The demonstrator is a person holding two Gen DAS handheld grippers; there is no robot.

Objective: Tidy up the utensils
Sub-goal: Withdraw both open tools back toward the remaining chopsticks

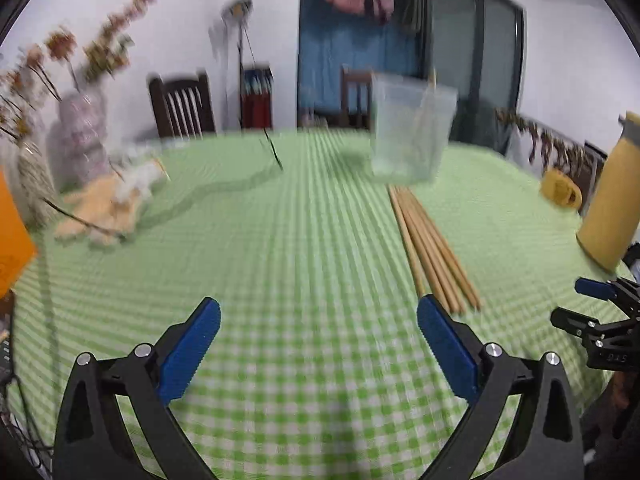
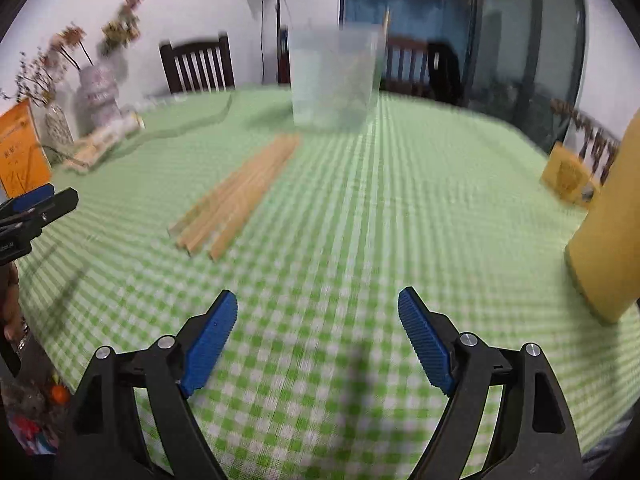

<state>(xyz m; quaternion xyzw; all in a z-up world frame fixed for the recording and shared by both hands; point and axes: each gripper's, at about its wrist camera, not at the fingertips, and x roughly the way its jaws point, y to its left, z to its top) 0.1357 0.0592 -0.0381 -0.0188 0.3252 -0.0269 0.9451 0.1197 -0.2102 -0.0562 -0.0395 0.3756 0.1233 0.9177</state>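
Several wooden chopsticks point(image 1: 430, 248) lie side by side on the green checked tablecloth point(image 1: 304, 264); in the right wrist view the chopsticks point(image 2: 236, 196) lie left of centre. Behind them stands a clear plastic container point(image 1: 410, 128), also the container point(image 2: 334, 80), with one stick leaning inside. My left gripper point(image 1: 318, 332) hovers open over the cloth, its right pad just short of the chopsticks' near ends. My right gripper point(image 2: 318, 332) is open over bare cloth, to the right of the chopsticks. Neither holds anything.
A tall yellow cylinder point(image 2: 612, 224) stands at the right, a yellow mug point(image 1: 560, 190) behind it. A vase of dried flowers point(image 1: 80, 132), a beige heap point(image 1: 104, 208) and an orange box point(image 2: 20, 148) sit at the left. Chairs point(image 2: 198, 66) ring the table's far edge.
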